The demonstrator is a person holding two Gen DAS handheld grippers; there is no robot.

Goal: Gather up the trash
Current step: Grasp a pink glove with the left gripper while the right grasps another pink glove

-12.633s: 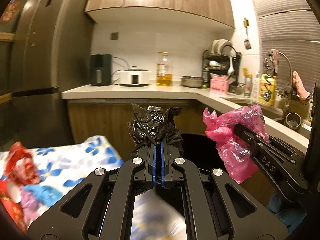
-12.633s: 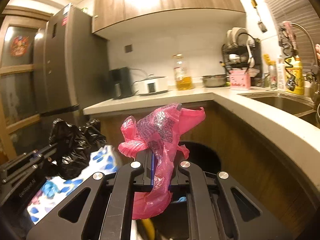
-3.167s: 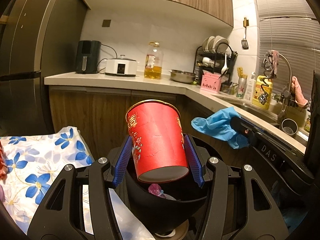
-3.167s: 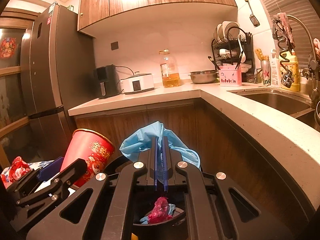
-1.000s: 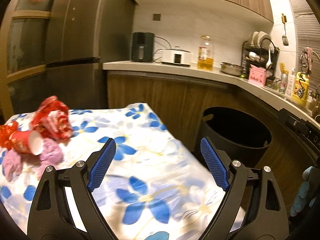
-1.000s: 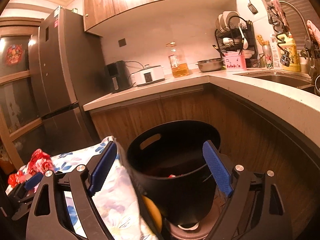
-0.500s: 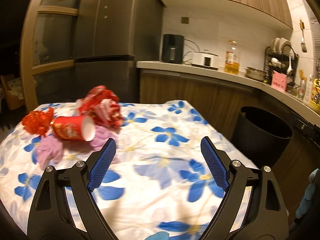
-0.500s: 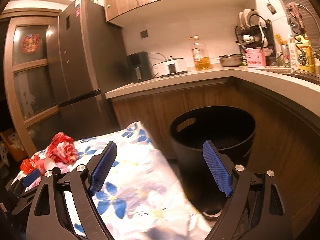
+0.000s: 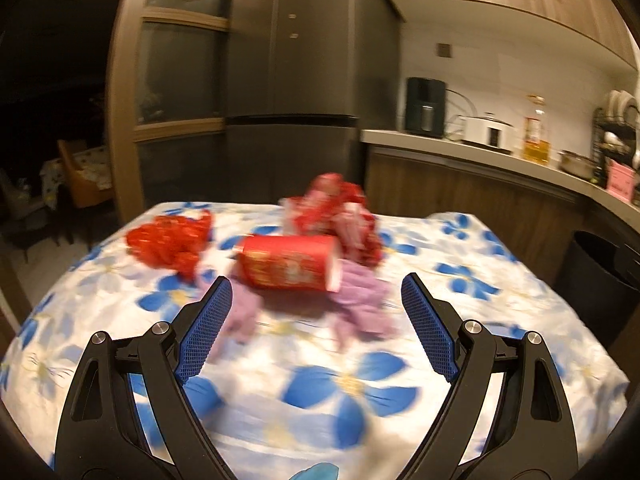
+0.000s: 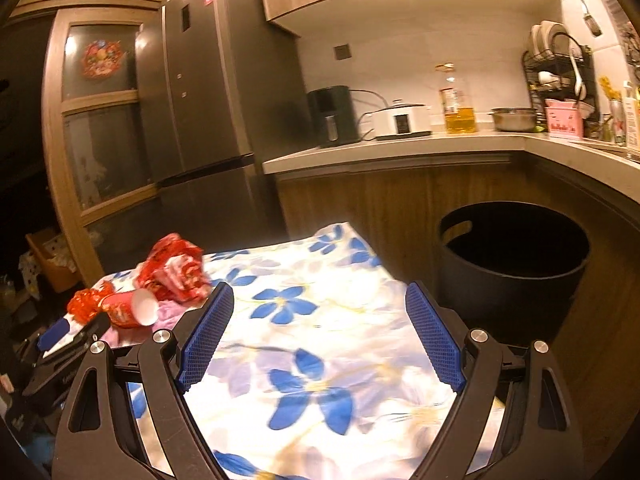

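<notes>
The left gripper [image 9: 316, 320] is hovering with its jaws spread wide and empty over the flowered tablecloth [image 9: 348, 384], facing a red paper cup [image 9: 288, 267] lying on its side among crumpled red wrappers [image 9: 332, 208] and a purple rag [image 9: 360, 300]. The right gripper [image 10: 320, 332] is likewise gaping empty, with the black trash bin [image 10: 516, 280] standing beside the table.

A smooth floral cloth [image 9: 360, 396] covers the tabletop; the red cup [image 9: 288, 266] looks like glossy paper, the bin [image 10: 512, 280] matt black plastic.
</notes>
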